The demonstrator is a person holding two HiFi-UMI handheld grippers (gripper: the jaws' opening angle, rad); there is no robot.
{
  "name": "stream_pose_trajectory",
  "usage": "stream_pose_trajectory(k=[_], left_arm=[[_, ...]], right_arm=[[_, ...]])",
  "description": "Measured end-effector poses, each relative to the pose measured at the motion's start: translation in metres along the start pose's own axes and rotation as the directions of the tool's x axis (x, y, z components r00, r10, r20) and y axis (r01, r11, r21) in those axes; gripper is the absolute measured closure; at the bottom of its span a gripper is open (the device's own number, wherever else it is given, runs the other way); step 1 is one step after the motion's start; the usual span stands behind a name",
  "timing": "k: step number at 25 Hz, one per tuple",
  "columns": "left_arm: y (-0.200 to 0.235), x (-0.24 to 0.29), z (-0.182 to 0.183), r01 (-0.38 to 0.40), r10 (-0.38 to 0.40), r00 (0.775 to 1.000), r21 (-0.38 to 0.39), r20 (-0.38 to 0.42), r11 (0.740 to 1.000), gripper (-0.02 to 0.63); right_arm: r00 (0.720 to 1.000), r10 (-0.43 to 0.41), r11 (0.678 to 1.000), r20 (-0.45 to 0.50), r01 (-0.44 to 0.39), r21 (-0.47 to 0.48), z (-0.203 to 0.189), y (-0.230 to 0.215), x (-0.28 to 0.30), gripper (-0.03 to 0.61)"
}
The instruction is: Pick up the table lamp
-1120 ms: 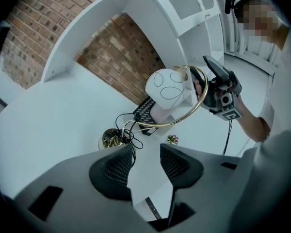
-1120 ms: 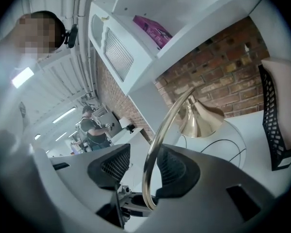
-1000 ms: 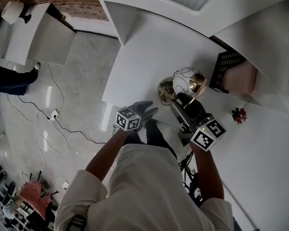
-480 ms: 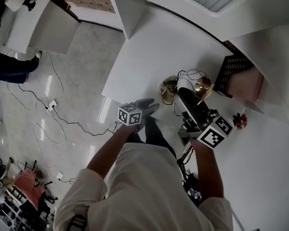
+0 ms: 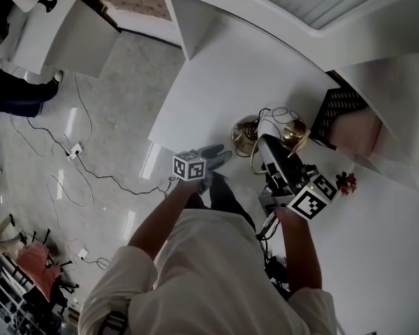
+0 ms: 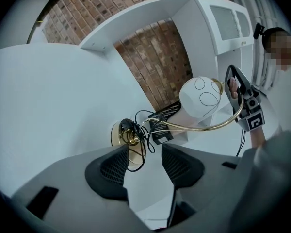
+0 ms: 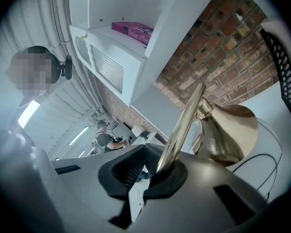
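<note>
Jaws of the right gripper [image 7: 154,173] clamp the table lamp [image 7: 229,130] at its brass stem [image 7: 184,124]; those of the left gripper [image 6: 144,165] are opening, nothing between them (lamp base [image 6: 118,133] just ahead).

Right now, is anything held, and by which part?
Right claw is shut on the table lamp by its brass stem; left claw, jaws opening, grips nothing.

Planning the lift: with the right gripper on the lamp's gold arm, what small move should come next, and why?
Probably ease the left gripper forward to the gold base: its jaws are opening, empty, with the base just ahead, while the right gripper clamps the curved arm alone.
</note>
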State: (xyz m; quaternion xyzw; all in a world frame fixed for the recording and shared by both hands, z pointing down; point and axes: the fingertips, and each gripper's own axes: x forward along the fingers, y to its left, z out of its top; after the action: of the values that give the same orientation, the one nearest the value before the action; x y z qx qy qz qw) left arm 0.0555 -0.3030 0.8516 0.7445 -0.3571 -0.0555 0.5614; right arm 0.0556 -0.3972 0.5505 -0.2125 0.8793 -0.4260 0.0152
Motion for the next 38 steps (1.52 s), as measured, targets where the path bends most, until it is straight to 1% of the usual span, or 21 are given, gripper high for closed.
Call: stream_pose_trajectory(k=[10, 17, 20, 25, 29, 34, 38], left_arm=[[0.008, 0.006, -0.001, 0.011, -0.009, 1.0, -0.108, 0.017, 0.994, 0.339], [0.019, 0.004, -0.006, 0.008, -0.002, 0.999, -0.179, 0.037, 0.984, 0.334], [0.025, 0.0, -0.007, 0.005, 0.005, 0.999, -0.206, 0.045, 0.978, 0.33], [0.025, -0.004, -0.011, 0.019, -0.007, 0.999, -0.235, 0.05, 0.972, 0.32], [0.023, -0.001, -0.009, 0.039, -0.023, 0.998, -0.252, 0.067, 0.967, 0.315], [0.018, 0.002, -0.005, 0.083, -0.055, 0.993, -0.3, 0.101, 0.95, 0.31], [0.009, 0.004, 0.004, 0.137, -0.102, 0.986, -0.303, 0.129, 0.943, 0.311]], right_arm=[[1.0, 0.014, 1.0, 0.01, -0.014, 0.026, 0.008, 0.002, 0.002, 0.578], [1.0, 0.027, 0.999, 0.011, -0.028, 0.045, 0.008, 0.011, 0.004, 0.577], [0.999, 0.043, 0.998, 0.008, -0.043, 0.04, 0.006, 0.022, 0.006, 0.577], [0.998, 0.058, 0.998, 0.003, -0.058, 0.034, 0.003, 0.043, 0.006, 0.577], [0.998, 0.068, 0.998, 0.004, -0.068, 0.015, 0.005, 0.058, 0.005, 0.577], [0.997, 0.076, 0.997, 0.015, -0.076, -0.006, 0.007, 0.081, 0.003, 0.577], [0.997, 0.076, 0.997, 0.016, -0.076, -0.021, 0.008, 0.09, 0.001, 0.577]])
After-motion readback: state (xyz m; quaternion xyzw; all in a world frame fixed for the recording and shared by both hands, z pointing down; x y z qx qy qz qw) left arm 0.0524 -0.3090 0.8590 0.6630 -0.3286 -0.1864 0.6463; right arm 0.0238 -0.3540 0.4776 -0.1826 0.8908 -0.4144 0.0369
